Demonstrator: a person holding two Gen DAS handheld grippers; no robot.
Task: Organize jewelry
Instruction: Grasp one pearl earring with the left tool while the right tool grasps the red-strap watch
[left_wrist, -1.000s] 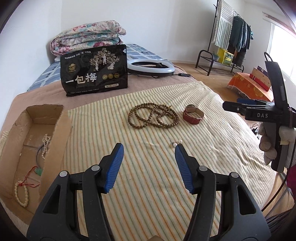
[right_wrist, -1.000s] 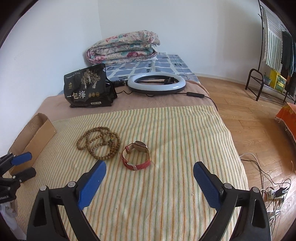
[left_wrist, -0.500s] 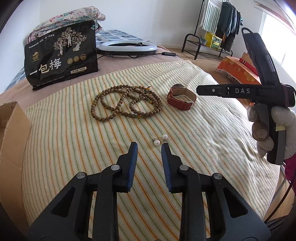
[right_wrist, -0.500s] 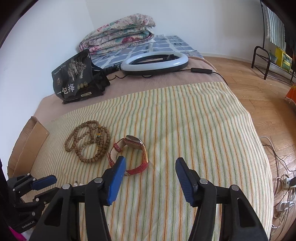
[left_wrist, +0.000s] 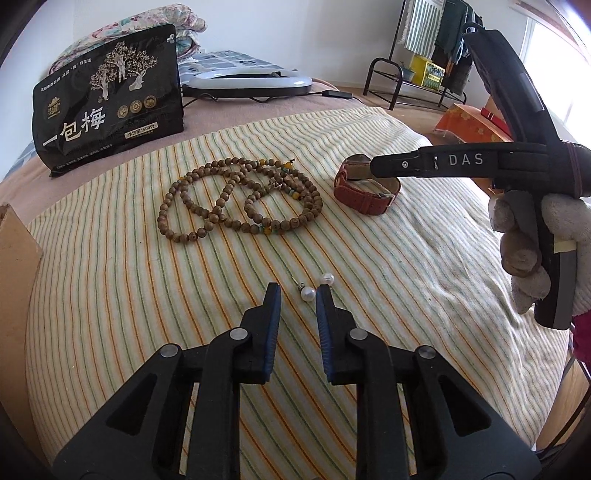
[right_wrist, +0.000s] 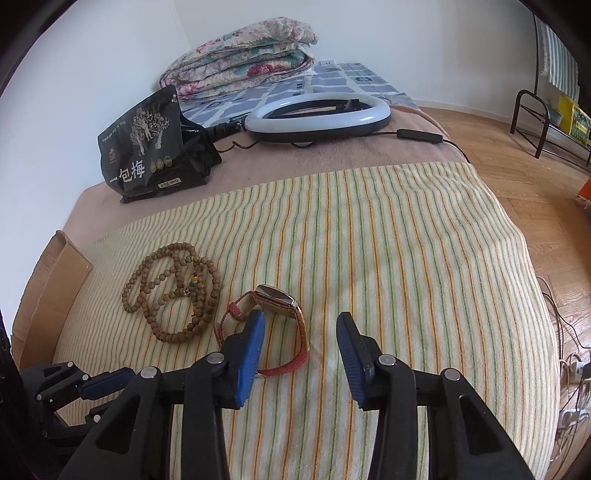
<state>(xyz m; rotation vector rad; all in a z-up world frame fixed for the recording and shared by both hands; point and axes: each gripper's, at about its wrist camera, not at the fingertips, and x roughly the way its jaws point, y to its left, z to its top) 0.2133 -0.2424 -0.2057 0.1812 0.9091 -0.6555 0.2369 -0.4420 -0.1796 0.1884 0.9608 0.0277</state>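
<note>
Two pearl earrings (left_wrist: 308, 293) lie on the striped cloth (left_wrist: 110, 295). My left gripper (left_wrist: 297, 295) is low over them, jaws narrowly open, one pearl just ahead of the gap by the right finger. A brown bead necklace (left_wrist: 240, 199) lies farther back; it also shows in the right wrist view (right_wrist: 173, 291). A red-strapped watch (right_wrist: 273, 321) lies under my open right gripper (right_wrist: 301, 325), its strap between the jaws. In the left wrist view the right gripper (left_wrist: 380, 168) hangs over the watch (left_wrist: 364, 195).
A cardboard box (right_wrist: 44, 291) stands at the left edge of the bed. A black snack bag (left_wrist: 107, 99), a ring light (right_wrist: 317, 114) with its cable, and a folded quilt (right_wrist: 243, 55) lie at the back. The bed edge and wooden floor (right_wrist: 517, 155) are to the right.
My left gripper moved from beside the box forward to the earrings and narrowed its jaws. My right gripper came down over the watch and narrowed its opening.
</note>
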